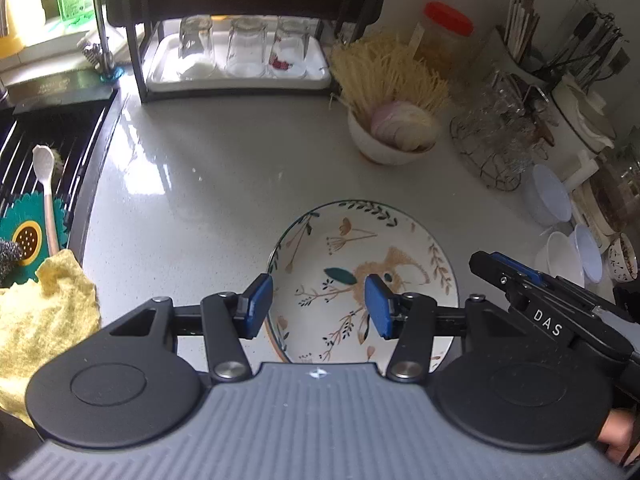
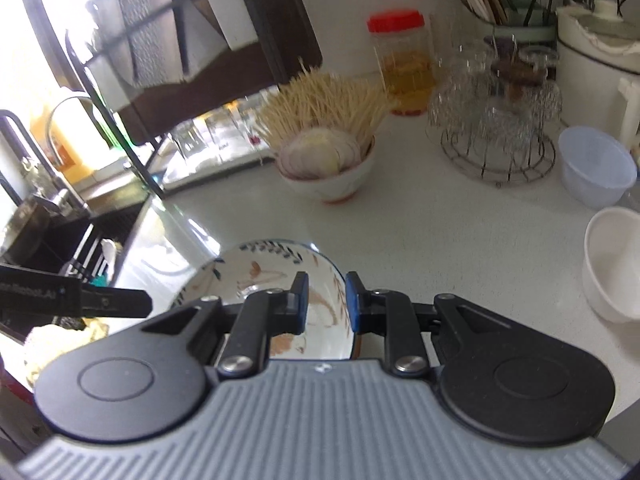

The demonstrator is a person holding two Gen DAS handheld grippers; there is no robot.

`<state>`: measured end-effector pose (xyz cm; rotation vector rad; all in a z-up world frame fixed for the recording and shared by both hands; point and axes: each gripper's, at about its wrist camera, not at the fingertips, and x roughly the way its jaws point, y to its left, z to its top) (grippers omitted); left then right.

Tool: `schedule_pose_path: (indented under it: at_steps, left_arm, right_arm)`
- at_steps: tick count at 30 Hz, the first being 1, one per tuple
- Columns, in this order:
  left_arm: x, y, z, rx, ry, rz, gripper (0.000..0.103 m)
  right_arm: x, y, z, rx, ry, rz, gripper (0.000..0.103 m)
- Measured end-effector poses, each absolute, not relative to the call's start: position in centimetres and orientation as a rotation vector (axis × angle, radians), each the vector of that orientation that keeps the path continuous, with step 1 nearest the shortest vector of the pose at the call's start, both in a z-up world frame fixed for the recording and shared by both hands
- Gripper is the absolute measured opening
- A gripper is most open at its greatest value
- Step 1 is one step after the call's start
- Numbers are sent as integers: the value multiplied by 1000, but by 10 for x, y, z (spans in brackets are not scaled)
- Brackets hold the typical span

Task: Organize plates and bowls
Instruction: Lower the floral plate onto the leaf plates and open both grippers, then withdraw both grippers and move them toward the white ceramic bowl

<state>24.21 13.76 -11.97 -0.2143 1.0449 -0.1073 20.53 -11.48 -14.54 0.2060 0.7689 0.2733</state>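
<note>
A floral-patterned plate (image 1: 352,248) lies low over the pale counter (image 1: 200,184). My left gripper (image 1: 318,306) hangs above its near left part, open, and its blue pads (image 1: 258,306) touch nothing. My right gripper (image 2: 327,304) is shut on the plate's (image 2: 260,268) right rim, which runs between its two blue pads, and the plate looks tilted. In the left wrist view the right gripper (image 1: 486,264) comes in from the right at the plate's edge. A finger of the left gripper (image 2: 108,303) shows at the left of the right wrist view.
A bowl of onion slices and pale sticks (image 1: 392,136) stands behind the plate. Upturned glasses fill a tray rack (image 1: 240,52) and a wire stand (image 1: 492,140). Plastic bowls (image 2: 596,168) and a white bowl (image 2: 612,264) sit right. The sink (image 1: 40,140) and a yellow cloth (image 1: 40,312) are left.
</note>
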Motion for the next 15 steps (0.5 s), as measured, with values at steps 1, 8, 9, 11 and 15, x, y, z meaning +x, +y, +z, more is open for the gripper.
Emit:
schedule_pose_path:
  at_steps: [1,8,9,11,15]
  left_arm:
    - [240,135,-114,-207,1027,-112,57]
    - [214,113,-71,-191,899,-145,57]
    - [211,110,-67,-187,886,-147,57]
    - [202,102,-57,-180,858,-154,57]
    - [182,87,-42,-167,818,-170,57]
  right_arm:
    - [202,-117,-138,207,752,278,23]
    - [175,-137,-88,216,648,300,23]
    - [171,-141,-82,218,635,300,23]
    - [163,-147,-71,220,610,301,23]
    - [146,-160,-54,225,569,301,23]
